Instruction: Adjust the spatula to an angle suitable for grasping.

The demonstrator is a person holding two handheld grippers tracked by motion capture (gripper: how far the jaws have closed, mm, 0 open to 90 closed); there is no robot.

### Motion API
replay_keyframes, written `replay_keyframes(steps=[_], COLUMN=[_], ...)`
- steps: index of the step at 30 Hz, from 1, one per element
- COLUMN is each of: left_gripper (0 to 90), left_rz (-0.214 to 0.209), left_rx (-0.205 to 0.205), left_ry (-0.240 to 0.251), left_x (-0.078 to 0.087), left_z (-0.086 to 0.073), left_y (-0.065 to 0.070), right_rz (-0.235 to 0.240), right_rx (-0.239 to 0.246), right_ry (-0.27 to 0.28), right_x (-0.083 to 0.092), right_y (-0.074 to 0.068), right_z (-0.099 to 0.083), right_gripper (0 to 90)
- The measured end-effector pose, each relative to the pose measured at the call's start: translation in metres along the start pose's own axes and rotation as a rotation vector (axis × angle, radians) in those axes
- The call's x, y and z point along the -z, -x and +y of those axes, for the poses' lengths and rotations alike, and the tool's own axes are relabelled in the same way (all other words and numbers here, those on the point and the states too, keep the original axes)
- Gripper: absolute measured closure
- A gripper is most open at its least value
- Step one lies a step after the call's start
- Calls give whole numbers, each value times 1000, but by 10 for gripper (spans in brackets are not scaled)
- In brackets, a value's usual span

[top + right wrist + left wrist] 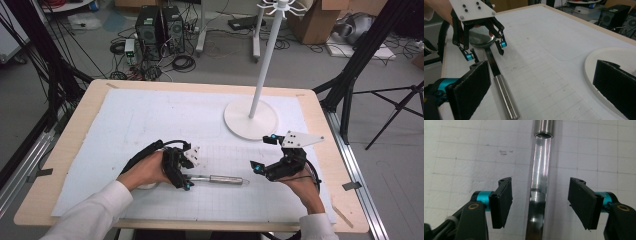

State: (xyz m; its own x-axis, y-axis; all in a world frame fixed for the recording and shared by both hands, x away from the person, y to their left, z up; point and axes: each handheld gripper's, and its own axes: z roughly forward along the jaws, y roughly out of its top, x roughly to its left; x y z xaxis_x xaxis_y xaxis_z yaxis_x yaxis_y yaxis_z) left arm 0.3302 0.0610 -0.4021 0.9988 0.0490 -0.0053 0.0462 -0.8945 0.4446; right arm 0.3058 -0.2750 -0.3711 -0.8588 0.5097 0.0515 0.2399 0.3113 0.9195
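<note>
My left jaws [540, 205] stand wide astride the ladle [541, 177], nothing gripped yet; my right jaws [544, 87] gape empty, stand [250, 119] beyond.

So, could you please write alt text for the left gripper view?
A hand-held gripper is open, its two black pads apart on either side of a ladle's flat metal shank, which runs up the middle into a round steel handle. Everything lies over a white gridded mat.

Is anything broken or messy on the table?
Nothing stands out. The ladle lies flat on the mat, unspilled, between the open left gripper's jaws, and the white stand is upright.
</note>
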Motion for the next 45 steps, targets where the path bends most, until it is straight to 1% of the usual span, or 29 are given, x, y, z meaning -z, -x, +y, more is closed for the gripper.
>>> replay_keyframes(steps=[2,3,4,6,7,8,11,14,16,19,23,25,26,27,32,34,39,45], left_gripper=[375,383,390,395,416,429,446,457,479,485,511,522,534,541,573,603,629,675], left_rz=[3,5,4,7,7,12,1,-3,-5,-10,-3,5,5,7,7,7,7,-3], left_rx=[-8,-1,-3,-9,-6,-18,-17,-21,-29,-22,-29,-42,-36,-43,-39,-40,-40,-55], left_ry=[-14,-18,-29,-37,-39,-43,-50,-74,-93,-105,-126,-133,-135,-140,-165,-171,-179,-189], left_x=[-2,-4,-4,-5,-6,-6,-7,-9,-10,-11,-12,-12,-13,-13,-13,-14,-16,-15], left_z=[2,3,4,6,6,8,12,14,16,17,18,20,20,21,22,22,22,23], left_y=[-1,0,-1,-2,-1,-1,0,-1,-1,-1,-1,-3,-2,-2,-2,-2,-2,-2], right_rz=[0,2,4,5,4,5,7,7,8,9,8,8,8,7,7,10,11,8], right_rx=[1,1,0,5,4,3,0,0,-1,-1,-1,-1,1,3,1,-2,1,2], right_ry=[0,2,-1,-3,-3,-3,-6,-7,-5,-8,-9,-11,-8,-9,-11,-14,-14,-13], right_x=[0,-1,-1,-1,-1,-1,-1,-1,-1,-2,-2,-2,-2,-2,-2,-2,-3,-3], right_y=[0,0,0,0,0,0,0,0,0,0,0,0,0,0,0,-1,0,0], right_z=[0,0,0,0,0,0,0,0,0,0,0,0,0,0,0,0,0,-1], right_gripper=[3,3,3,3,3,3,3,3,3,3,3,3,3,3,3,3,3,3])
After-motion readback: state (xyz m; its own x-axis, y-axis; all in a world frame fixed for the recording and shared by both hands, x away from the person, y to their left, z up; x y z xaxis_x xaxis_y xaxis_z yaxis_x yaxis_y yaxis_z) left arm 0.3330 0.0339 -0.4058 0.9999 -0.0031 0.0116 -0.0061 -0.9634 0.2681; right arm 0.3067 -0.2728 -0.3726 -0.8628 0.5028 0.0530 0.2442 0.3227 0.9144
